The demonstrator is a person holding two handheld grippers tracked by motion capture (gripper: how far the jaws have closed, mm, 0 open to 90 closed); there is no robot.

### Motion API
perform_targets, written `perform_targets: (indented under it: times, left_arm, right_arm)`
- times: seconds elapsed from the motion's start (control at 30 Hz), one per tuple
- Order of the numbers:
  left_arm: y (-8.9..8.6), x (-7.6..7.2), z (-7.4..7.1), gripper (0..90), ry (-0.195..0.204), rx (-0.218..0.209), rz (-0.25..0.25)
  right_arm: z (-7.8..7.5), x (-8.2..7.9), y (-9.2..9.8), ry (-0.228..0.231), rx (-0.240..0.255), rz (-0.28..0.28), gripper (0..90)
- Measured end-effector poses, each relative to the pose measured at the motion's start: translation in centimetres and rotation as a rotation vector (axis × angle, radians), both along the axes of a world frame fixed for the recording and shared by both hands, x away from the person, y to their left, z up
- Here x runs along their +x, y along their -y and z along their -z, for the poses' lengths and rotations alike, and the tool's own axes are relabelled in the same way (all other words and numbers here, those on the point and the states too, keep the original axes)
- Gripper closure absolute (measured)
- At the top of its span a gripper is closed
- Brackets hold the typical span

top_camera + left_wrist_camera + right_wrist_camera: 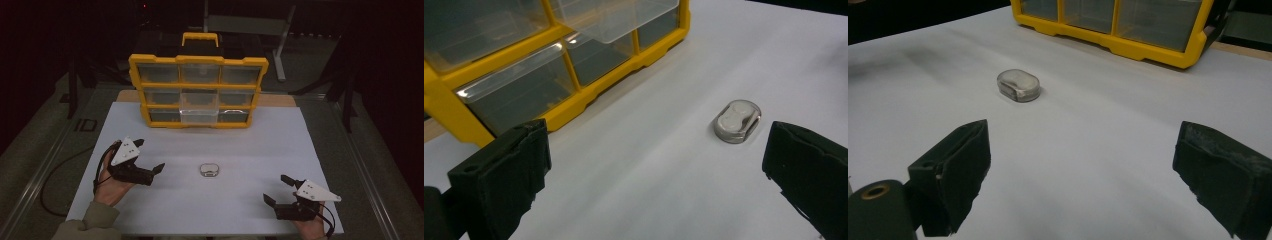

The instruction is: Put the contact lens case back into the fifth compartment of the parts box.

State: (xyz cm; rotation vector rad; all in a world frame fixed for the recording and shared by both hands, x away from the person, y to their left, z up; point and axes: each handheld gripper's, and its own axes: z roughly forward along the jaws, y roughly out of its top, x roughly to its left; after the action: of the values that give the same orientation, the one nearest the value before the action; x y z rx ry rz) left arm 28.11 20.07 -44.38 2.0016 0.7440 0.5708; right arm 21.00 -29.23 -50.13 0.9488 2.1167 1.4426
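**Facing a small case from both sides**

Lying alone on the white table sheet (150, 210): small rounded clear-plastic case with white contents (209, 170), long axis roughly across the table, in front of the yellow drawer organizer with clear bins (198, 90). Slightly nearer to left gripper (149, 157), off to its right; jaws wide apart, holding nothing. Right gripper (278, 190) likewise spread and empty, case ahead-left.

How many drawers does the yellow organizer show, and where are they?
9 drawers in the yellow organizer: three rows of three, top, middle and bottom. The bottom-middle drawer is pulled out. None look hidden.
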Motion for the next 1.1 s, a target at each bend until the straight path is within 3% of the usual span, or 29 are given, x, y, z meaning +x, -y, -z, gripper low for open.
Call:
perform_targets:
  times: [1.1]
  left_arm:
    - [2.6, 2.2, -0.1, 0.0, -0.055, 0.081, 0.092]
  right_arm:
    - [0.0, 0.0, 0.0, 0.004, -0.003, -0.011, 8.5]
